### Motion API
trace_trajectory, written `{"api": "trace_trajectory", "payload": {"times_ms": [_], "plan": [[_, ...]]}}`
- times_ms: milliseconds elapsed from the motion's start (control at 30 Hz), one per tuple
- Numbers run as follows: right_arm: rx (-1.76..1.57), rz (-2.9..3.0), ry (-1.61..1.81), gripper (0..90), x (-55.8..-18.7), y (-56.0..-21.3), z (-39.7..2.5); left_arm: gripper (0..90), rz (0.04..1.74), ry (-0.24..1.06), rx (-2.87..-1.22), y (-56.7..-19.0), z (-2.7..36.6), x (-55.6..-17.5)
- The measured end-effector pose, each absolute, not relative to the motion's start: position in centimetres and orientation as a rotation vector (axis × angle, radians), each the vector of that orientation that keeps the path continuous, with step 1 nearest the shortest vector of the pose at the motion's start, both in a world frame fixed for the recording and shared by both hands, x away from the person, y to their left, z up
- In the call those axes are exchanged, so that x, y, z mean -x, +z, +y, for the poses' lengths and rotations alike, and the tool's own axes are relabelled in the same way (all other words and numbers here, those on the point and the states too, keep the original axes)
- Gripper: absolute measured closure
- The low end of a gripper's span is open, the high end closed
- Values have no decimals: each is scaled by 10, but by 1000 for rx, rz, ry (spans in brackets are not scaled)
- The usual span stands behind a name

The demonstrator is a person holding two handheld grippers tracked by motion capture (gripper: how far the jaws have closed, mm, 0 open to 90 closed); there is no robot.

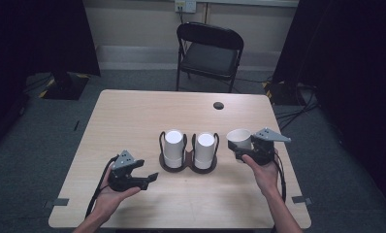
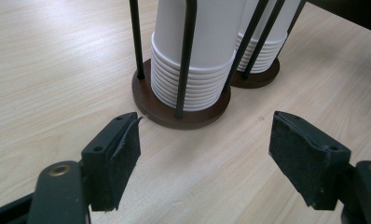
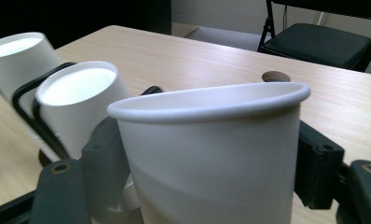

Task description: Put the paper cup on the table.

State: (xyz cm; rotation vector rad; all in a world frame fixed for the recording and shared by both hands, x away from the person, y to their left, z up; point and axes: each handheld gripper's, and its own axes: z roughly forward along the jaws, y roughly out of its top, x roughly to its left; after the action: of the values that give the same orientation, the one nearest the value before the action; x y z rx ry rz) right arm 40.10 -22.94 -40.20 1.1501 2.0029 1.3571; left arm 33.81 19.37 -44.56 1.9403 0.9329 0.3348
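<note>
While the right hand-held gripper (image 1: 247, 148) squeezes one paper cup (image 1: 239, 139) between its jaws, upright above the tabletop (image 1: 133, 116), the left hand-held gripper (image 1: 141, 175) is wide open and holds nothing. Two stacks of upside-down cups (image 1: 173, 148) stand in one dark double rack (image 1: 188, 166), between both grippers. The light wooden tabletop has one round hole (image 1: 218, 105). Behind it stands one black folding chair (image 1: 209, 53) on grey floor.

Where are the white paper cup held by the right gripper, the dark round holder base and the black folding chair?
white paper cup (image 3: 211, 158), right gripper view, on its side wall.
dark round holder base (image 2: 183, 116), left gripper view, on its front rim.
black folding chair (image 1: 209, 58), high view, on its seat.
</note>
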Motion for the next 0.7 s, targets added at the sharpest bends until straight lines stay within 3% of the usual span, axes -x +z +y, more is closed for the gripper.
{"api": "trace_trajectory", "payload": {"times_ms": [700], "plan": [[-1258,1990,1287,224,-451,-423,-231,245,966,345,-1929,-447,199,-340]]}}
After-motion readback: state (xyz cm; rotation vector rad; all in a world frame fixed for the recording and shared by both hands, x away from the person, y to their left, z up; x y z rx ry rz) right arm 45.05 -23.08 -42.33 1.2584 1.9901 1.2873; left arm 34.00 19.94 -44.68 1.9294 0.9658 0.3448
